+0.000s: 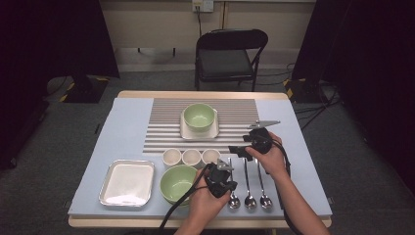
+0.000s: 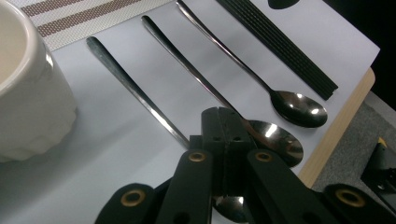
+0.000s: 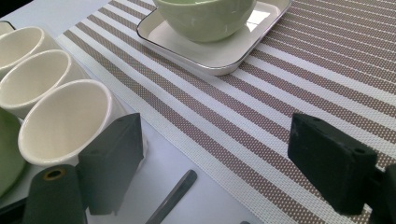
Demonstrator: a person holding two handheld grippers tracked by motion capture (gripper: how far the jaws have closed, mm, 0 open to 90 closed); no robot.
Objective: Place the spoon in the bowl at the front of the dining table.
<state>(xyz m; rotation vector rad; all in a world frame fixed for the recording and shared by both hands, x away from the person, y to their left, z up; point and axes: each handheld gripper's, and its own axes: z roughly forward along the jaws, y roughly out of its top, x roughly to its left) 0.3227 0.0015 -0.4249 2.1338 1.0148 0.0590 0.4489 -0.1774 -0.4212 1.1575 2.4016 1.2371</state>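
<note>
Three steel spoons lie side by side on the blue mat (image 1: 122,122) near the front edge. My left gripper (image 1: 226,187) is shut, and no object shows between its jaws. In the left gripper view its closed jaws (image 2: 224,128) sit just over the neck of the leftmost spoon (image 2: 126,84), with the middle spoon (image 2: 275,140) and the right spoon (image 2: 299,109) beyond. My right gripper (image 1: 240,149) stands open above the spoon handles. Between its jaws (image 3: 219,158) are the striped placemat (image 3: 280,93) and a spoon handle tip (image 3: 175,193).
Three white cups (image 1: 191,157) stand in a row beside the right gripper's left jaw. A green bowl (image 1: 177,183) and a metal tray (image 1: 127,182) sit front left. Another green bowl (image 1: 199,116) rests on a white square plate (image 1: 186,131). Black chopsticks (image 2: 280,46) lie right of the spoons.
</note>
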